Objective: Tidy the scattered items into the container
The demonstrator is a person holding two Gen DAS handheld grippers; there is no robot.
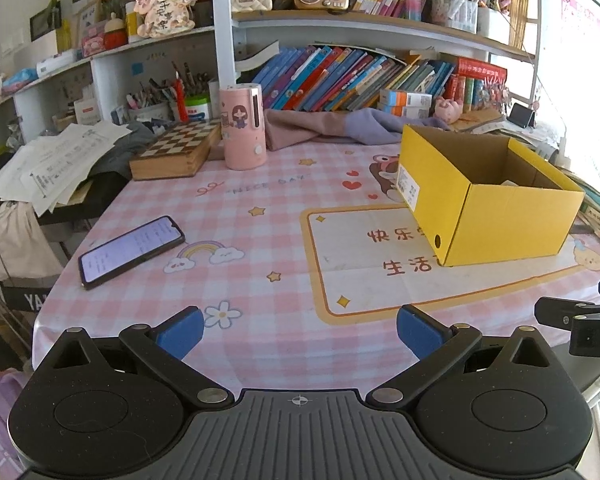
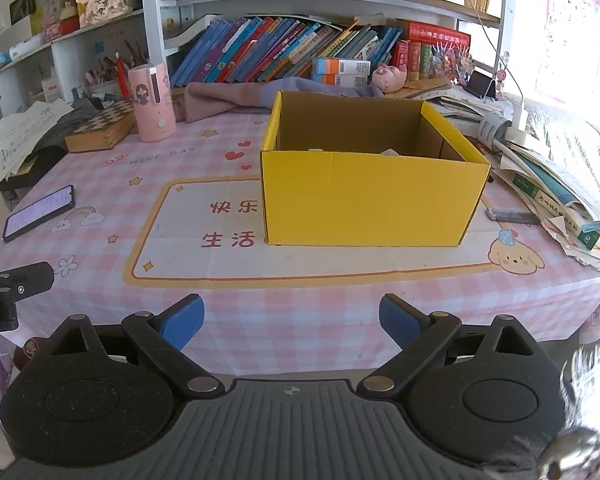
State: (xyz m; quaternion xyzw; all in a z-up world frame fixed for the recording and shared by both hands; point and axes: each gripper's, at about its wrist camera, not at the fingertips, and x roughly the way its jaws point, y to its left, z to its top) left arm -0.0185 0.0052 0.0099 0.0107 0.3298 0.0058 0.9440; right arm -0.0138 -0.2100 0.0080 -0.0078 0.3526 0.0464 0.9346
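A yellow cardboard box [image 2: 364, 196] stands open on the pink checked tablecloth; pale items barely show over its front wall. The same box [image 1: 496, 208] sits at the right in the left wrist view. A phone [image 1: 130, 252] with a lit screen lies on the cloth at the left, seen also as phone [image 2: 38, 213]. My left gripper [image 1: 300, 330] is open over the table's near edge, nothing between its blue pads. My right gripper [image 2: 291, 318] is open too, in front of the box and apart from it. A small dark flat item [image 2: 512, 215] lies right of the box.
A pink cylindrical device [image 1: 243, 128] and a chessboard case [image 1: 176, 148] stand at the back left. A purple cloth [image 1: 332, 124] lies before the bookshelf. Loose papers [image 1: 56, 160] overhang the left. Books and papers [image 2: 560, 184] pile up at the right edge.
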